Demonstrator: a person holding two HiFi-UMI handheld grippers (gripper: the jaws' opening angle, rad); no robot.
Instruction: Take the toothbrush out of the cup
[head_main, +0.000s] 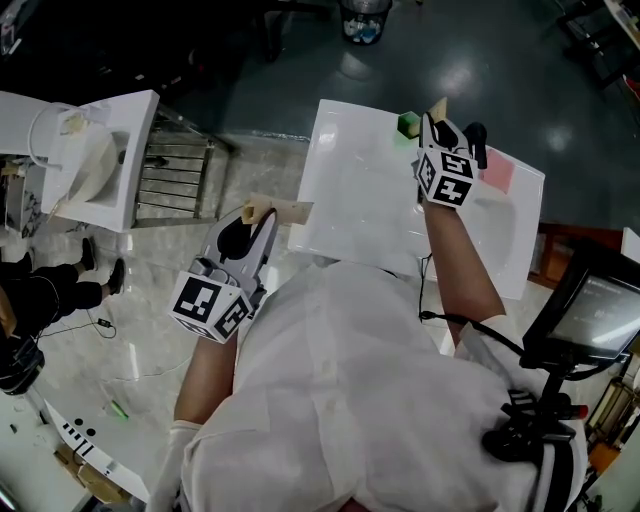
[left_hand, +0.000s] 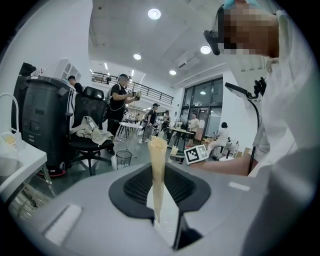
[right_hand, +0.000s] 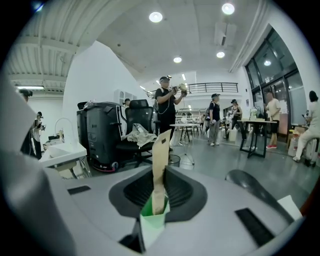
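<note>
Looking steeply down, a white sink unit (head_main: 105, 150) with a slatted metal rack (head_main: 175, 180) is seen at the far left. It is set on a pale marbled floor (head_main: 130, 340) that gives way to dark glossy flooring (head_main: 480, 60) farther off. Just right of the rack, the left gripper (head_main: 265, 210) is held over the marbled floor, off the table's left edge. Its tan-tipped jaws are drawn close together, and nothing is seen between them.

Next comes a white rectangular tabletop (head_main: 360, 200). Near its far edge the right gripper (head_main: 436, 112) is held, its jaws clenched on a small green object (head_main: 407, 125). This object sticks out to the left of the tips, over the tabletop. Whether it is the cup or the toothbrush cannot be told, nor whether it rests on the surface. A flat pink square (head_main: 497, 172) lies on the tabletop just right of that gripper. A dark monitor on a stand (head_main: 590, 315) is seen beyond the table's right edge.

Through the gripper views a large open hall is shown. From the left are seen a tall black cabinet (right_hand: 100, 130), a black office chair (right_hand: 137, 132) draped with pale cloth, and a person in dark clothes (right_hand: 167, 107) with raised hands. Farther right, work tables (right_hand: 257, 127) are seen with other people standing about, then tall windows (right_hand: 282, 80). In the white ceiling round lights (right_hand: 155, 17) are set.
</note>
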